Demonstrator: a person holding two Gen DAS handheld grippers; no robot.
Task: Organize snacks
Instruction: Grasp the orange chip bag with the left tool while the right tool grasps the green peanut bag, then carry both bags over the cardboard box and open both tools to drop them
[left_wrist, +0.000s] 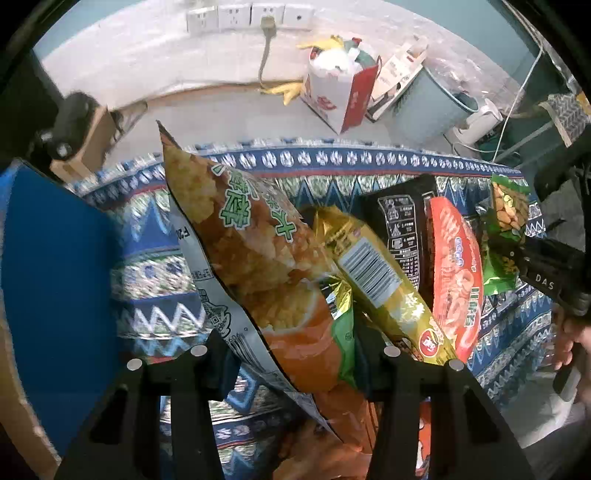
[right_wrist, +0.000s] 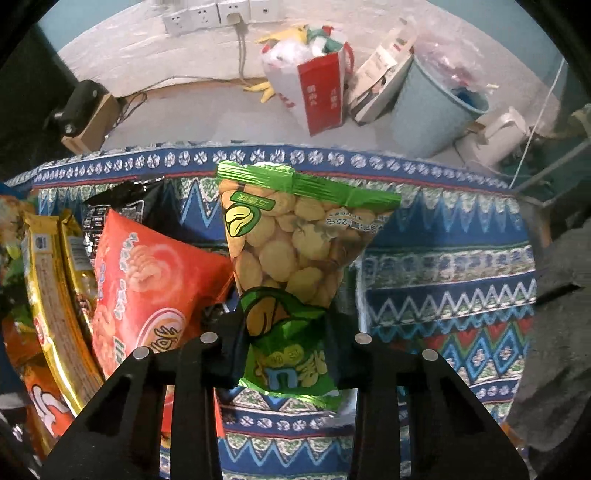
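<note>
**Desk:** Patterned blue cloth (left_wrist: 155, 280) covers the surface, sockets and a bin on the floor beyond its far edge. What sits where, left to right?

**Photographer:** Left gripper (left_wrist: 295, 354) pinches the orange chip bag (left_wrist: 258, 251) near its lower end; the bag rises from the jaws, long axis running up toward the cloth's far-left edge, top seal farthest away. Beside it lean a gold packet (left_wrist: 373, 273), a black packet (left_wrist: 402, 225) and a red snack bag (left_wrist: 458, 280). Right gripper (right_wrist: 288, 343) is pressed onto the green bean packet (right_wrist: 295, 240), which stands upright near mid-cloth, green seal pointing to the far edge, long axis straight away from the jaws.

**Desk:** Risks?

**Photographer:** Likely the chip bag. It is puffed and held low, so it may flop sideways or slip, and a harder squeeze could crush the chips. It could also drag the gold packet, which touches it. The bean packet creases at the pinch; it may fold over when moved.
</note>
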